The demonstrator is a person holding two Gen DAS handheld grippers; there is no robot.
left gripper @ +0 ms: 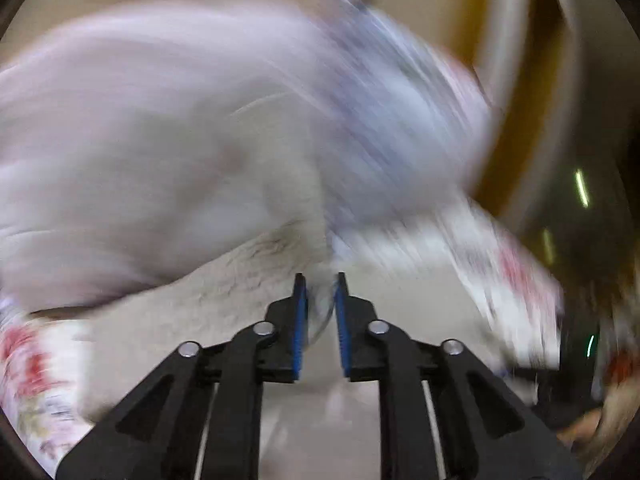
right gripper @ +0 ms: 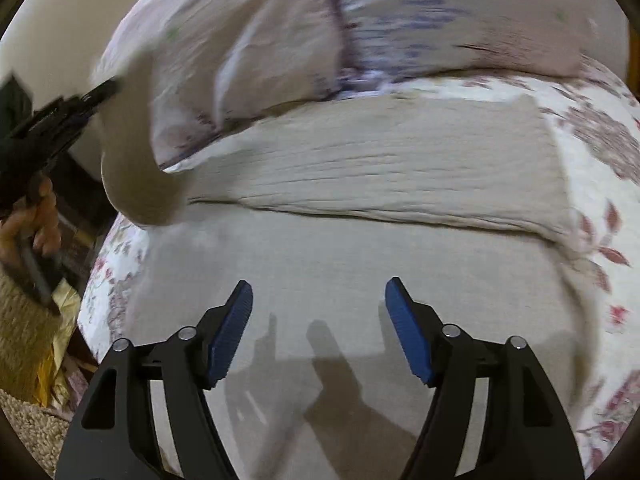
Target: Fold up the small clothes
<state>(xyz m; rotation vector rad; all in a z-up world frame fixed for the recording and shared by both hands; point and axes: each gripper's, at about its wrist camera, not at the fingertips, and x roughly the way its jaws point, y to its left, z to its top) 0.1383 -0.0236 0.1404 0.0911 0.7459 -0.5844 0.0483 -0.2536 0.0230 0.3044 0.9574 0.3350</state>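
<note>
Between the blue pads of the left gripper a fold of the beige garment is being pinched, the jaws pressed nearly together on the cloth. Outward from there the fabric is running up and left, blurred by motion, with a pale lilac pillow behind it. The right gripper is hanging spread wide and empty over the near part of the bed, its shadow falling on the plain cloth below. Beyond it the garment is lying flat across the middle of the floral bedspread, while one end is hanging lifted toward the bed's left edge. Folding looks only begun: one end raised, no finished fold showing. Only the right view is showing the left hand gripping its tool; only the left view is showing the pinch itself.
</note>
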